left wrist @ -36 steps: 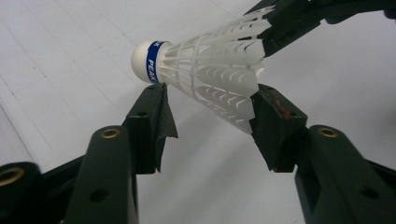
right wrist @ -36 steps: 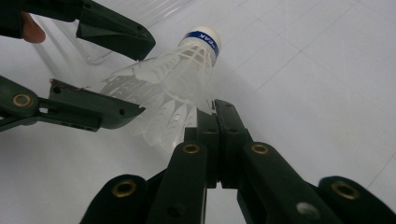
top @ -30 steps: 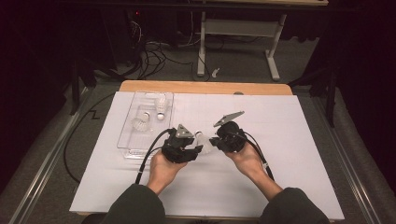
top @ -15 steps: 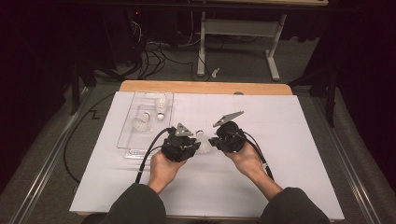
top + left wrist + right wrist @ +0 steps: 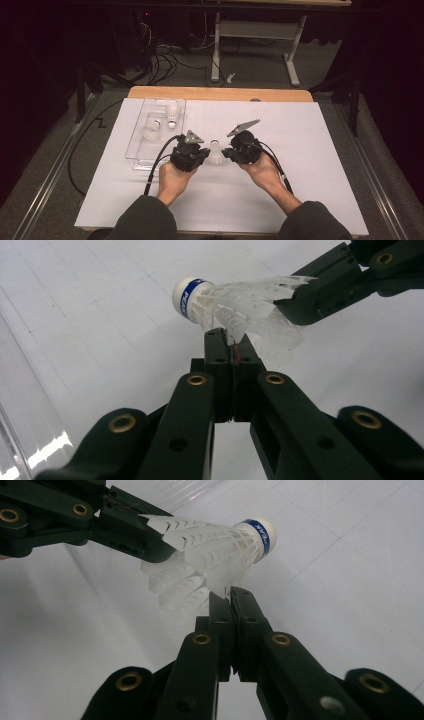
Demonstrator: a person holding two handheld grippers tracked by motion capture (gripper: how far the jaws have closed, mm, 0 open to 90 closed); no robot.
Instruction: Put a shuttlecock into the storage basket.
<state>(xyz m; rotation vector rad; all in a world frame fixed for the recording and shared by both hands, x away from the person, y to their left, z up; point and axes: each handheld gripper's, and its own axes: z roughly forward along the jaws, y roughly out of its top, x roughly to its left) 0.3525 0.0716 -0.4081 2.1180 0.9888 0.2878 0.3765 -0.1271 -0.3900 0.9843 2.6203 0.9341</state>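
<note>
Tray (image 5: 134, 150) near counter (image 5: 320, 150) far-left corner — two shuttlecocks (image 5: 150, 131) in it. Third shuttlecock (image 5: 215, 154) mid-counter, right of tray — between left tongs (image 5: 204, 154) and right tongs (image 5: 226, 153).

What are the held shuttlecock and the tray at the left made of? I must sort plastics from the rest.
Shuttlecock: skirt looks like moulded translucent white plastic, by its even lattice; the smooth white head with a blue band could be foam or cork. Tray: clear, glossy, probably acrylic, since the mat shows through.
</note>
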